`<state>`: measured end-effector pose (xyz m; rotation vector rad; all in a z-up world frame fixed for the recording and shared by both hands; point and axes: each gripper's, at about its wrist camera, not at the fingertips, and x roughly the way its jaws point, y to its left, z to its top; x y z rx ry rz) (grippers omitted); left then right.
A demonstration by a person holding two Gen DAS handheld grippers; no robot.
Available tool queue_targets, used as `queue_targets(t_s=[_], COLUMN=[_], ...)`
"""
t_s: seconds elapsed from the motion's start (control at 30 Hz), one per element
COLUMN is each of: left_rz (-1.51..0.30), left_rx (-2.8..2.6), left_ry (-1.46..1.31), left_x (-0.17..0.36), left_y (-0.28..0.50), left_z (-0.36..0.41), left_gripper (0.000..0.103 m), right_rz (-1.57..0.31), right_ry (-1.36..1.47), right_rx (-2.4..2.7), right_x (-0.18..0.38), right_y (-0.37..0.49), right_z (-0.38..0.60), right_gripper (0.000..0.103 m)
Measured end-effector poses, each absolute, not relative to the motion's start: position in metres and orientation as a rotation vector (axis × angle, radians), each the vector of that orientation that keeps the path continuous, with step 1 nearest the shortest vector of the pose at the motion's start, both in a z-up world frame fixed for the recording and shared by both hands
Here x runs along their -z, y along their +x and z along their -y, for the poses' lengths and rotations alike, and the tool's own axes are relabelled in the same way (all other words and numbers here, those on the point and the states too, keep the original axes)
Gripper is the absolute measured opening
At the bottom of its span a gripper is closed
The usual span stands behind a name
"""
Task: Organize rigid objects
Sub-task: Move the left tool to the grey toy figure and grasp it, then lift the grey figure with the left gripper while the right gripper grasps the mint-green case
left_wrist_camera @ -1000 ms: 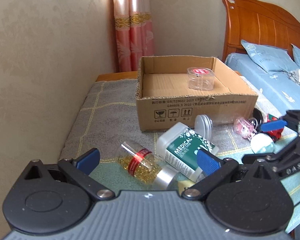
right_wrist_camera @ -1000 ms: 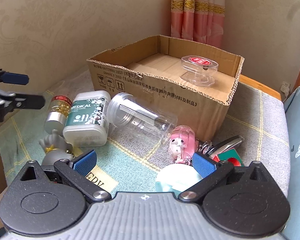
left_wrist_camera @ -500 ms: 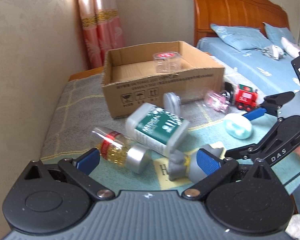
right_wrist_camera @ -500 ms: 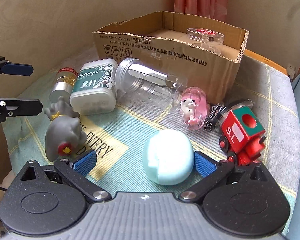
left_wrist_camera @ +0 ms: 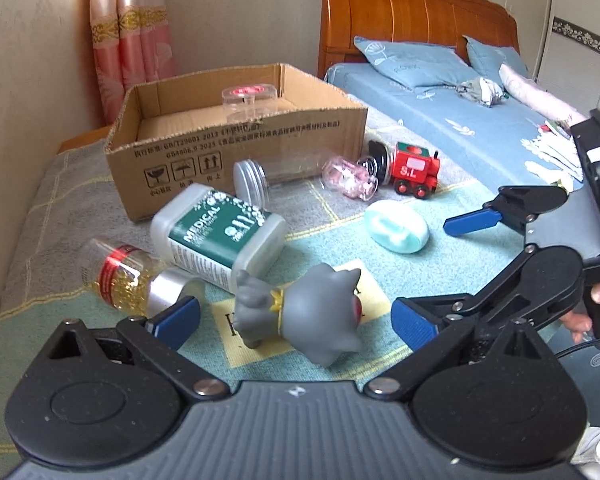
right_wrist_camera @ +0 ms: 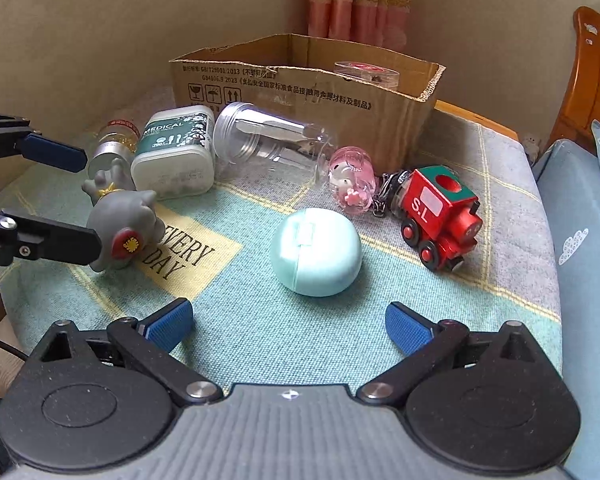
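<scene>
A cardboard box (left_wrist_camera: 236, 148) (right_wrist_camera: 300, 80) stands at the back of a cloth-covered table and holds a clear round container (left_wrist_camera: 247, 98). In front lie a capsule bottle (left_wrist_camera: 128, 276), a green MEDICAL bottle (left_wrist_camera: 220, 236) (right_wrist_camera: 176, 144), a clear jar (right_wrist_camera: 272, 140), a pink figure case (right_wrist_camera: 350, 184), a red toy train (right_wrist_camera: 440, 212), a mint oval case (right_wrist_camera: 314, 250) (left_wrist_camera: 396, 228) and a grey toy figure (left_wrist_camera: 300, 312) (right_wrist_camera: 120, 216). My left gripper (left_wrist_camera: 296, 322) is open with the grey figure between its fingers. My right gripper (right_wrist_camera: 288, 326) is open and empty, just short of the mint case.
A wall runs along the table's left side. A pink curtain (left_wrist_camera: 128, 36) hangs behind the box. A bed (left_wrist_camera: 440, 120) with blue sheets and a wooden headboard lies to the right. A keyring (right_wrist_camera: 384, 196) lies between the pink case and the train.
Both grippers have pulled back from the box toward the table's near edge, so more objects show. The left view has turned right. Both stay open.
</scene>
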<state>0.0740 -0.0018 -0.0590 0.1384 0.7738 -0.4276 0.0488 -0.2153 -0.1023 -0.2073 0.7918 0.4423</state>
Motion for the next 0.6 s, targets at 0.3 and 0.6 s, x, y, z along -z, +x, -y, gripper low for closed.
queue_targets(t_s=[0.3,0.6], left_rz=[-0.83,-0.85], left_rx=[0.419,0.406], left_ry=[0.125,0.093], left_x=[0.076,0.079], left_y=[0.089,0.09], left_z=[0.009,0.005], left_gripper=[0.085,0.072], right_rz=[-0.773,-0.762], right_ry=[-0.206,-0.215], right_rx=[-0.444,-0.466], right_x=[0.103,0.104], right_y=[0.045,0.049], right_z=[0.218,0.216], right_gripper=[0.103,0.103])
